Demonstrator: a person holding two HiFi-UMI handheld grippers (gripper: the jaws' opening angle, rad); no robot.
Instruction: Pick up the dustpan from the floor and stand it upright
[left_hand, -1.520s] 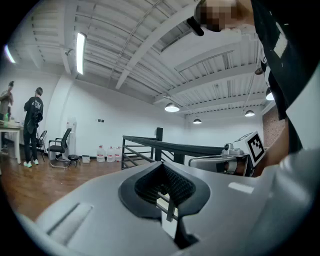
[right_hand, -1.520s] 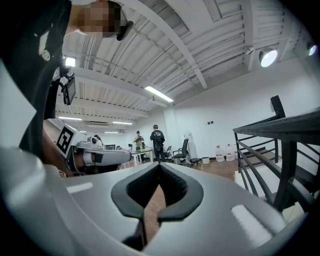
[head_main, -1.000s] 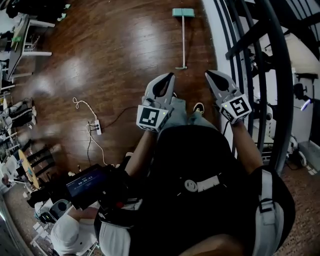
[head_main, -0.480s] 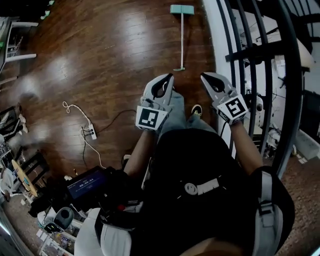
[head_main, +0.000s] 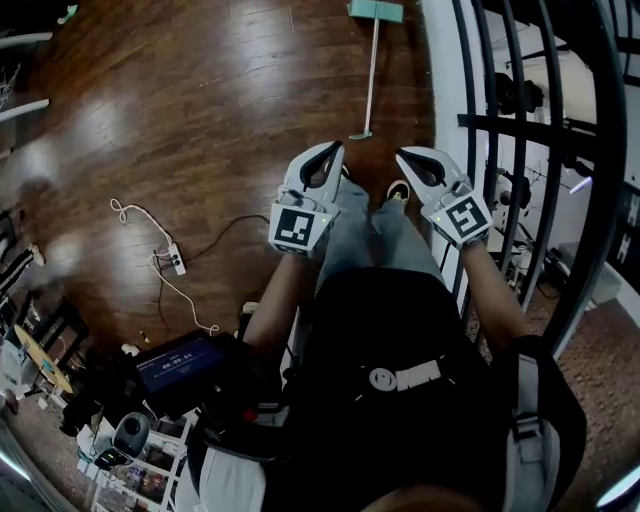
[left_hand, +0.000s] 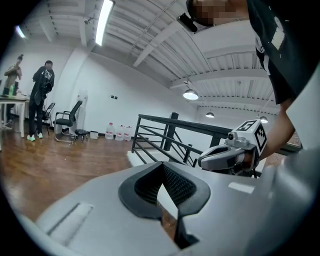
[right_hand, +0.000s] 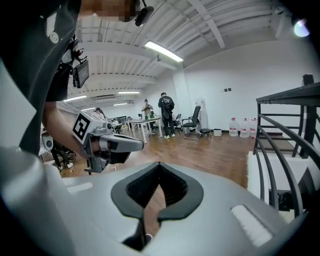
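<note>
At left centre, the white power strip (head_main: 176, 263) sits further left than a second ago. In the middle, the left gripper (head_main: 333, 152) keeps its jaws closed and empty. The dustpan (head_main: 376, 9) lies flat on the wooden floor (head_main: 200, 120) at top centre, its head now cropped by the top edge. Just right of centre, the right gripper (head_main: 404, 157) is likewise closed, holding nothing.

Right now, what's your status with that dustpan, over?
Left hand-held gripper shut, empty; right hand-held gripper same. Dustpan flat on floor ahead, untouched. Nothing between; railing at right.
</note>
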